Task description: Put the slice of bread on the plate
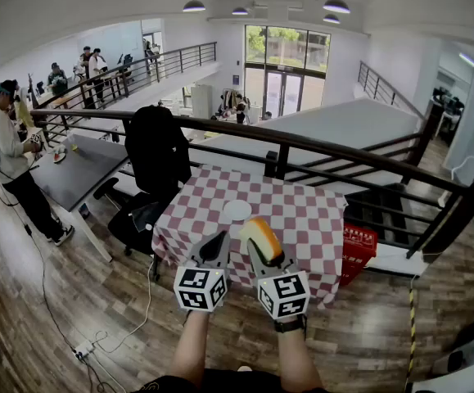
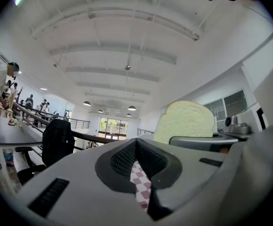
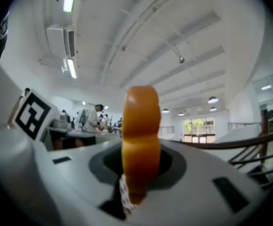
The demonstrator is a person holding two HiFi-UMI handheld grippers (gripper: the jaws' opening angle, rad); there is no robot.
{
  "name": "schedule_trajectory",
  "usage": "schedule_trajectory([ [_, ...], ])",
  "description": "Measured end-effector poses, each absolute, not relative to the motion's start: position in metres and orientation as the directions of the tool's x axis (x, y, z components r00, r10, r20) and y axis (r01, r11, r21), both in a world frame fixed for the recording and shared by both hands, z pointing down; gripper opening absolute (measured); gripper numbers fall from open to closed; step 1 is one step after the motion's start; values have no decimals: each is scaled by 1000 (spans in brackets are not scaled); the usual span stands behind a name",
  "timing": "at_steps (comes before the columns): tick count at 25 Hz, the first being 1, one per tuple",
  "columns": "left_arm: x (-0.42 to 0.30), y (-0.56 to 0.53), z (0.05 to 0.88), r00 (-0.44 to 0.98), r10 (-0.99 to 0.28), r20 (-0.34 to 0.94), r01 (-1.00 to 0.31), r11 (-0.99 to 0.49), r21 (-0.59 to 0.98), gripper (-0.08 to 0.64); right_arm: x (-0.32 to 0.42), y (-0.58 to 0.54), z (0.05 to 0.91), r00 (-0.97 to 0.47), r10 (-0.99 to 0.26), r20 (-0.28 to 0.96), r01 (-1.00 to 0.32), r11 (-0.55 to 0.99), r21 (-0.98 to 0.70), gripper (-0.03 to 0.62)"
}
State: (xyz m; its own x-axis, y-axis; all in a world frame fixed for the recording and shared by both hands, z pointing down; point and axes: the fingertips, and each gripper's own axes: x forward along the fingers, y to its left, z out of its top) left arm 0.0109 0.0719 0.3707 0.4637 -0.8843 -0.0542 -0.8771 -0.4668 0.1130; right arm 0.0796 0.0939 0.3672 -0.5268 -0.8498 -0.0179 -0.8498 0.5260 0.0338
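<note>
The slice of bread [image 1: 262, 234], pale with an orange-brown crust, stands on edge above the near side of the checked table [image 1: 302, 219]. My right gripper [image 1: 260, 250] is shut on it; in the right gripper view the crust [image 3: 140, 135] fills the space between the jaws. A white plate [image 1: 237, 210] lies on the table just beyond both grippers. My left gripper [image 1: 214, 248] hovers level beside the right one, jaws together and holding nothing; a strip of checked cloth shows past its tips [image 2: 138, 175]. In the left gripper view the bread [image 2: 189, 121] shows at the right.
A black chair draped with a dark jacket [image 1: 156, 155] stands at the table's left. A dark railing [image 1: 318, 147] runs behind the table. A grey table [image 1: 77, 174] with a person [image 1: 7, 158] beside it is at the left. A red box [image 1: 358, 248] sits right of the table.
</note>
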Motion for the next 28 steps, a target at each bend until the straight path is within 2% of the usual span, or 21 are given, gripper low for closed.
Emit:
schedule_trajectory([
  [5, 28, 73, 387, 465, -885, -14, -882, -464, 80, 18, 97, 82, 374, -522, -853, -23, -853, 522, 3, 97],
  [15, 8, 49, 403, 413, -911, 13, -908, -411, 80, 18, 85, 53, 390, -551, -835, -17, -834, 551, -33, 97],
  [24, 11, -46, 422, 466, -884, 26, -878, -459, 137, 18, 94, -30, 415, -479, -876, 48, -878, 478, -36, 97],
  [28, 6, -101, 409, 509, -861, -15, -849, -505, 157, 18, 91, -82, 412, -440, -895, 74, -898, 436, -63, 97],
])
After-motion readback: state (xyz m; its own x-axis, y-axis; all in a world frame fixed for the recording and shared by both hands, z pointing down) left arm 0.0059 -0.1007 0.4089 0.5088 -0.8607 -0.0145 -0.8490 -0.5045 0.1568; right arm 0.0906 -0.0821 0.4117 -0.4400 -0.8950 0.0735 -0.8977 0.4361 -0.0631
